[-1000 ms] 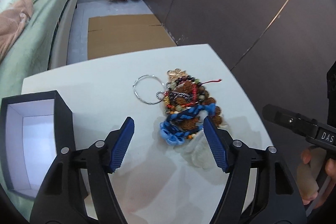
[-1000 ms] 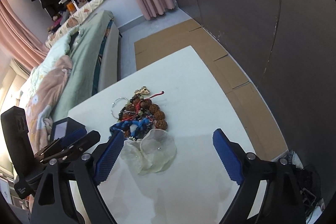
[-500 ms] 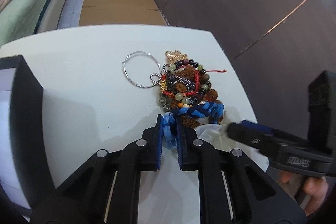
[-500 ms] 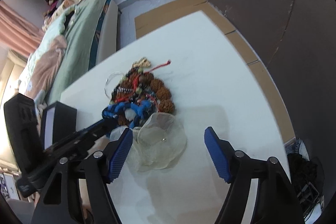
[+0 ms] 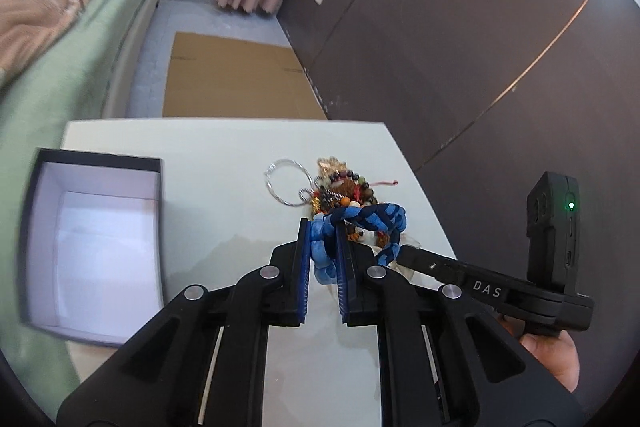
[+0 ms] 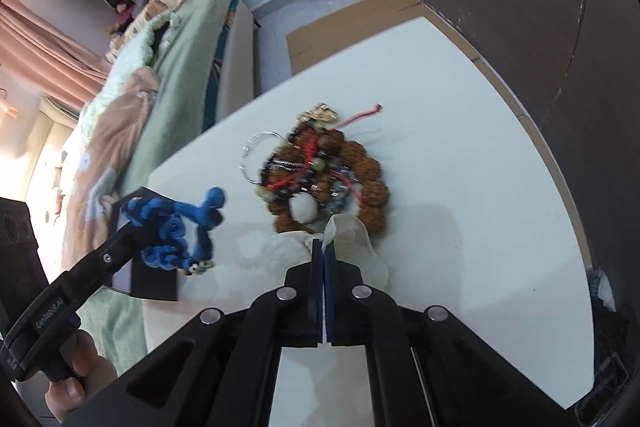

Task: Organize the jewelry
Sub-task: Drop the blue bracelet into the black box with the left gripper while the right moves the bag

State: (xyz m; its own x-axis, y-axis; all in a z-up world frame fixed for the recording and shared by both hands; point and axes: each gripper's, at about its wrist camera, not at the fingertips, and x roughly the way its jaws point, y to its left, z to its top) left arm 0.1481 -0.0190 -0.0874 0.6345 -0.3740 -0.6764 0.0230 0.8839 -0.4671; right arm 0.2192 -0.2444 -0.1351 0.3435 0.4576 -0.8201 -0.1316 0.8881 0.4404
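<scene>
My left gripper (image 5: pixel 323 227) is shut on a blue braided bracelet (image 5: pixel 362 223) and holds it lifted above the table; the bracelet also shows in the right wrist view (image 6: pixel 176 227). My right gripper (image 6: pixel 323 243) is shut on the edge of a sheer organza pouch (image 6: pixel 352 239) lying in front of the jewelry pile (image 6: pixel 324 171). The pile holds brown bead bracelets, a red cord, mixed beads and a silver ring (image 5: pixel 286 181). An open black box with a white inside (image 5: pixel 96 247) sits on the left of the white table (image 5: pixel 216 163).
A bed with green and pink covers (image 5: pixel 60 39) runs along the table's left side. Flat cardboard (image 5: pixel 236 79) lies on the floor beyond the table. A dark wall (image 5: pixel 480 47) is to the right. The table's right edge (image 6: pixel 552 187) is close to the pile.
My left gripper closed on the blue bracelet and lifted it off the pile toward the left. My right gripper moved in and closed on the organza pouch.
</scene>
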